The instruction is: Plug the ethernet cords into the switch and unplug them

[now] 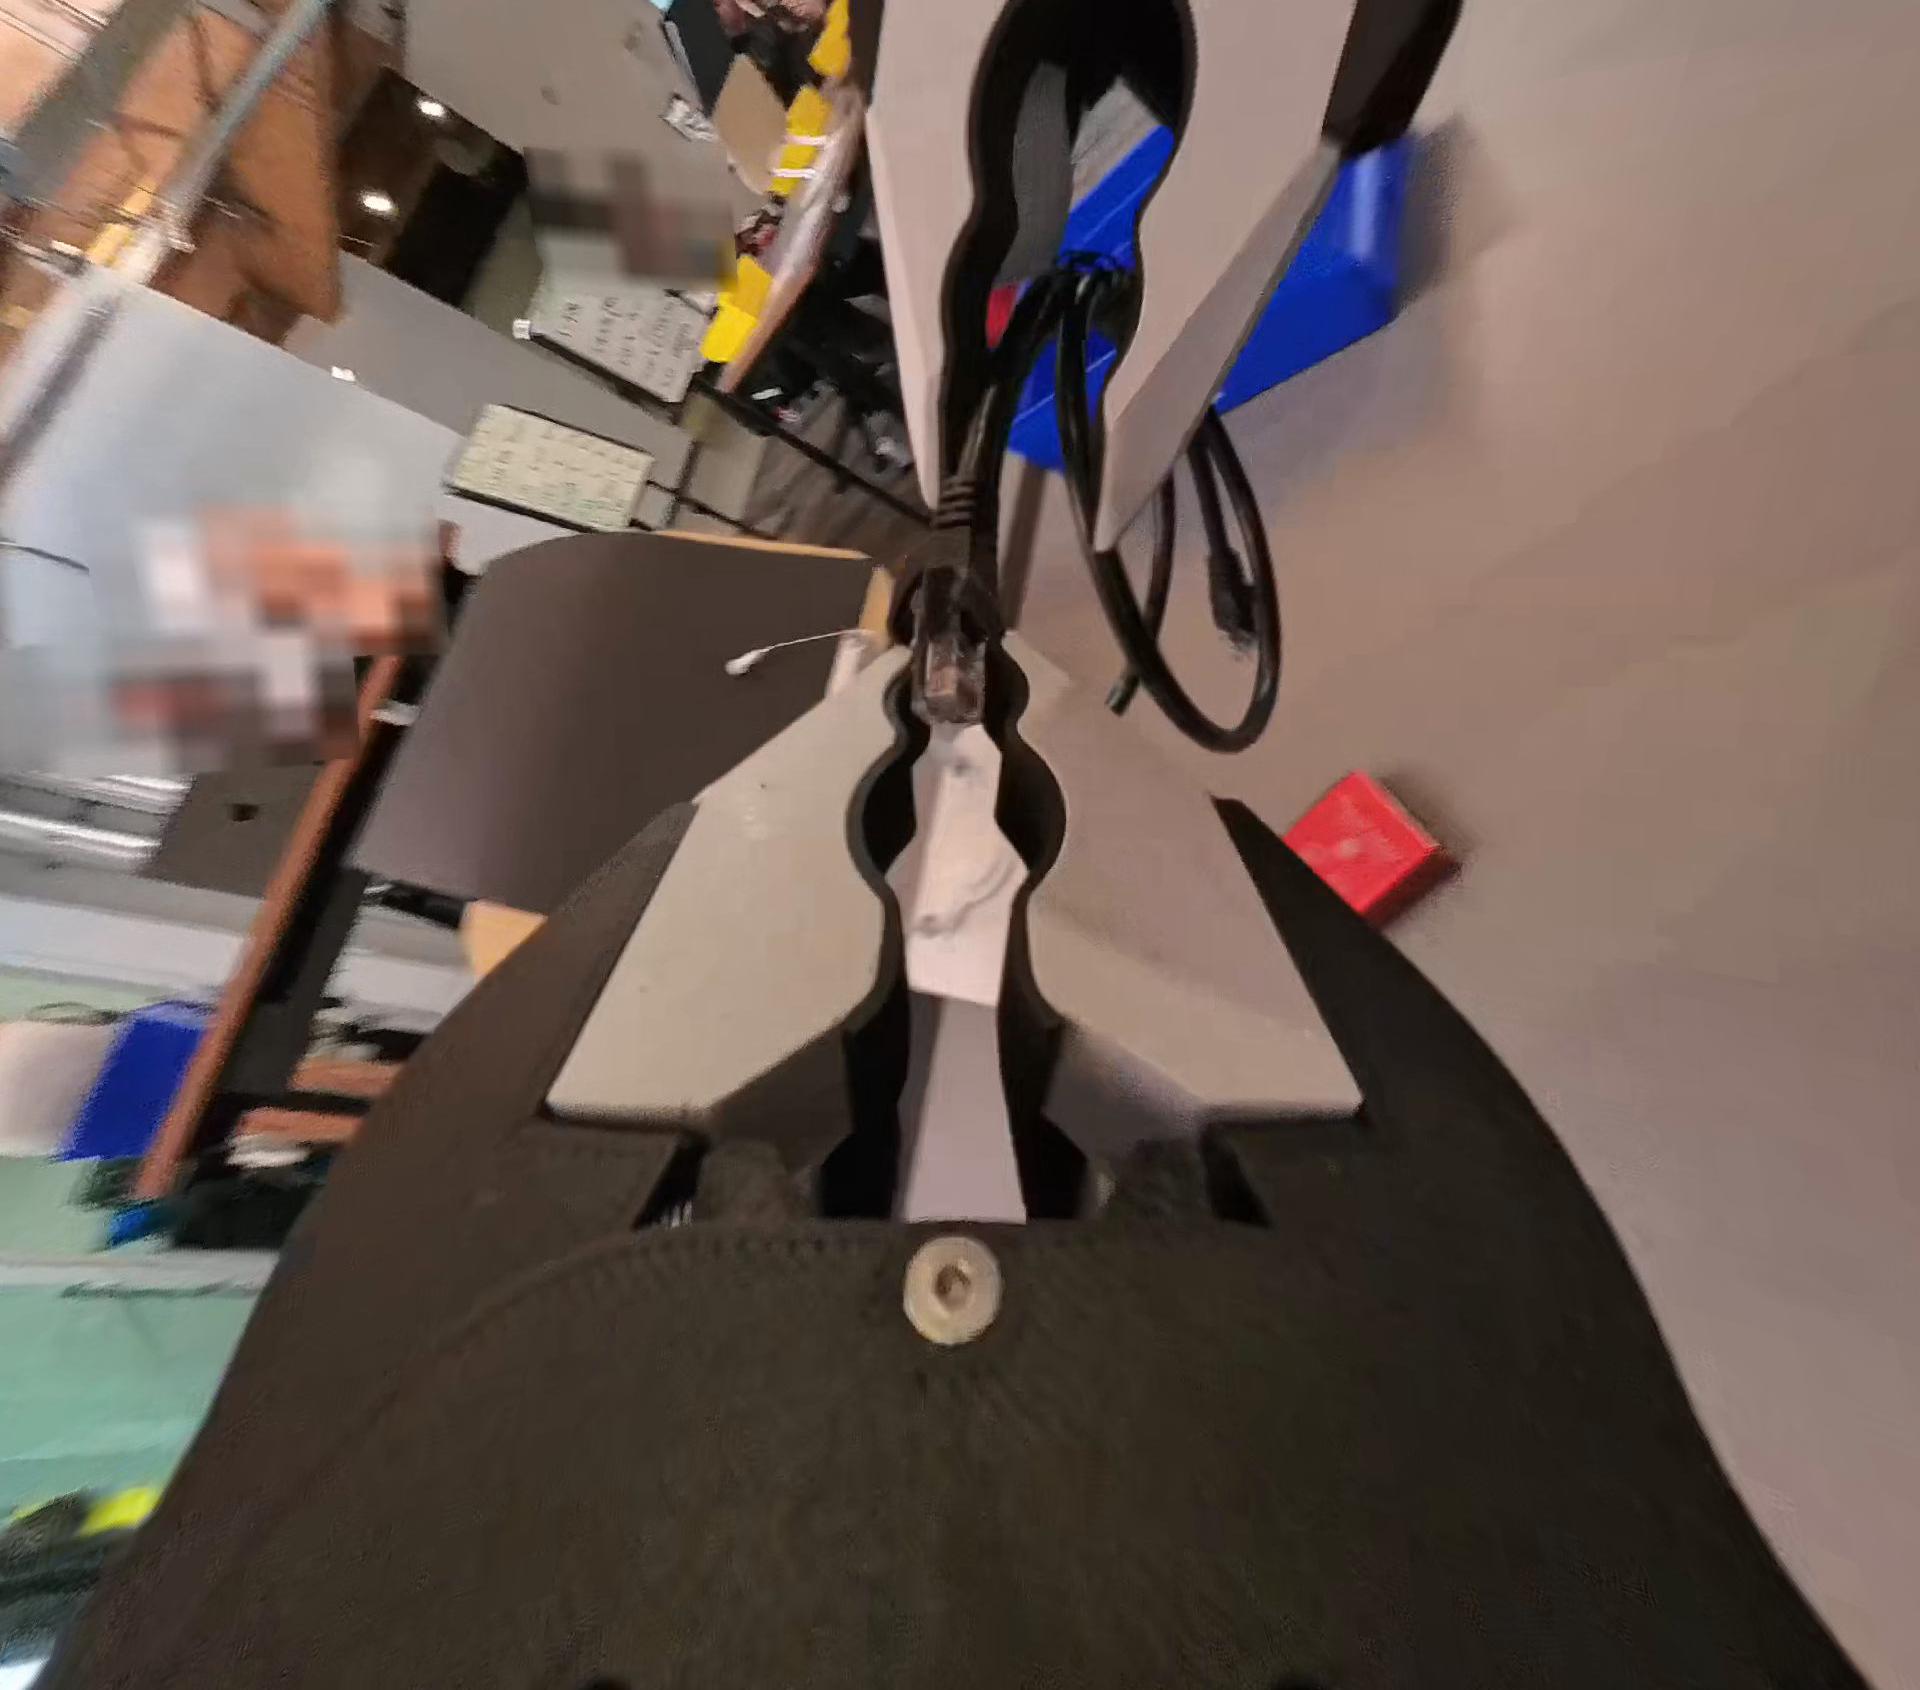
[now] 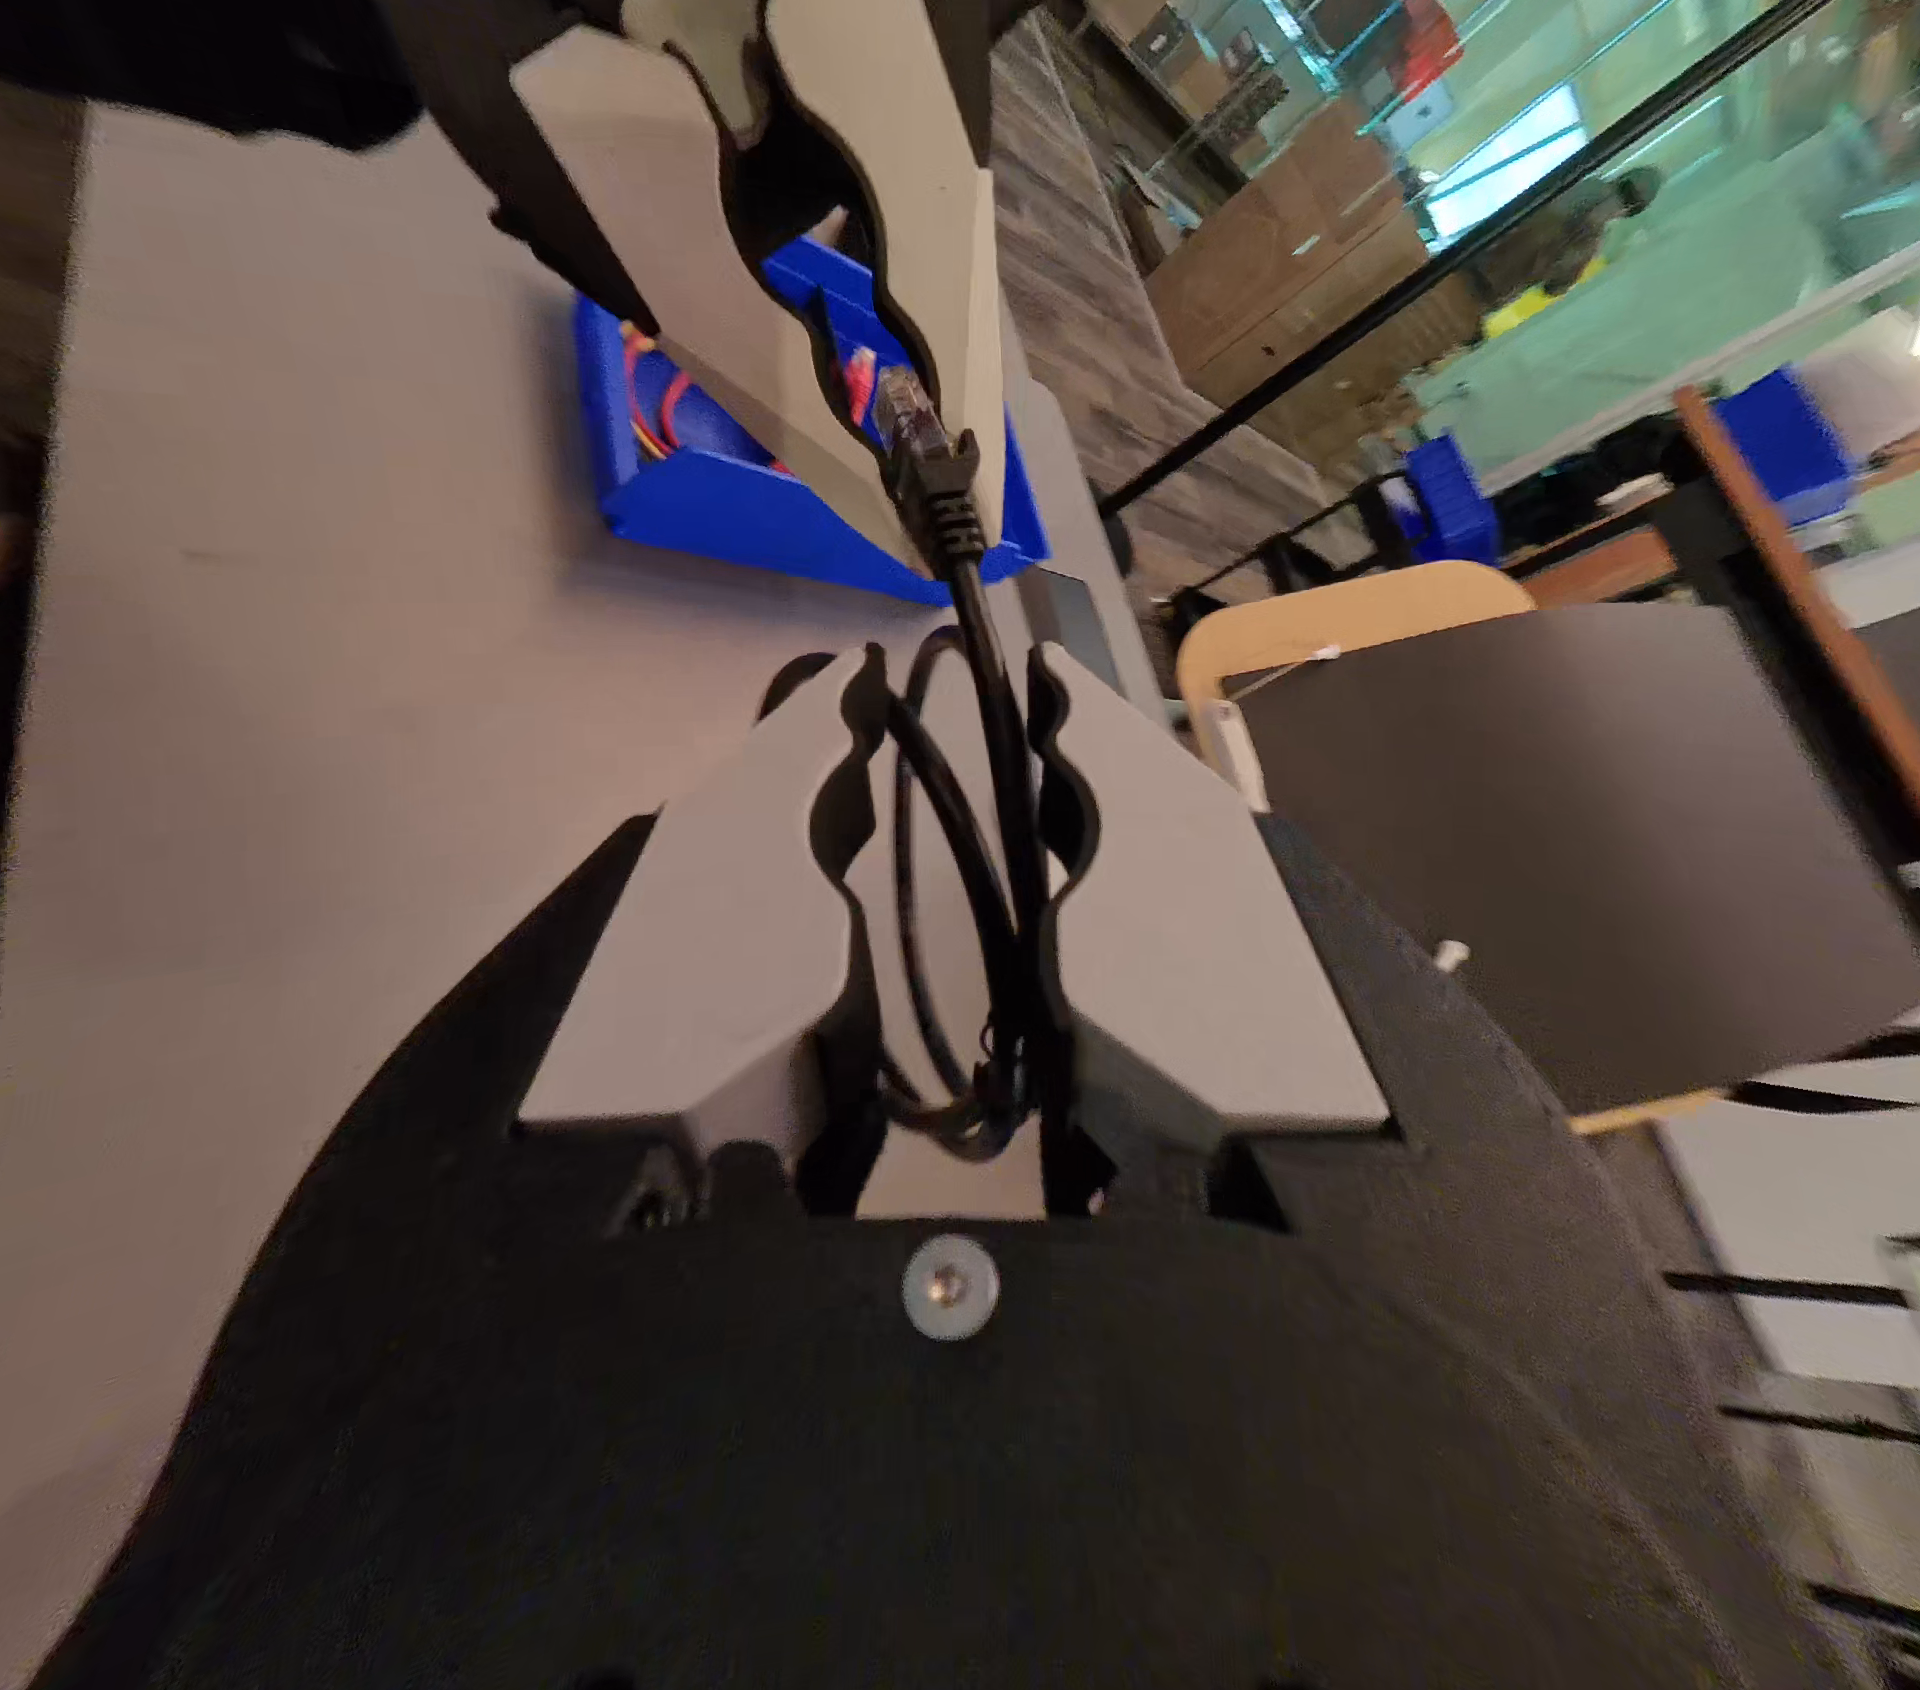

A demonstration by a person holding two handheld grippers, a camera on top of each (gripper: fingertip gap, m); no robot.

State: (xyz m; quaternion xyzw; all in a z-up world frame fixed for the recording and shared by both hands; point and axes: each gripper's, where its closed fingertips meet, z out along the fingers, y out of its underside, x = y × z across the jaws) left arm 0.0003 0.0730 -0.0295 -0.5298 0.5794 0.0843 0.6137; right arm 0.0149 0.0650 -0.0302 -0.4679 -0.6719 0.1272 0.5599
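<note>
My left gripper [image 1: 951,679] is shut on the clear plug [image 1: 951,664] of a black ethernet cord [image 1: 1081,435], held up above the grey table [image 1: 1610,497]. In the right wrist view the left gripper [image 2: 940,497] comes in from the top with the plug [image 2: 906,409] at its tips. My right gripper [image 2: 956,674] is open. The cord [image 2: 997,757] runs between its fingers and the coiled rest hangs near its base. The right gripper [image 1: 1023,497] faces the left one tip to tip. I cannot make out a switch.
A blue bin [image 2: 748,508] holding red cables sits on the table behind the grippers, and it also shows in the left wrist view [image 1: 1320,290]. A small red box [image 1: 1361,851] lies on the table. A black-backed chair [image 2: 1558,809] stands past the table edge.
</note>
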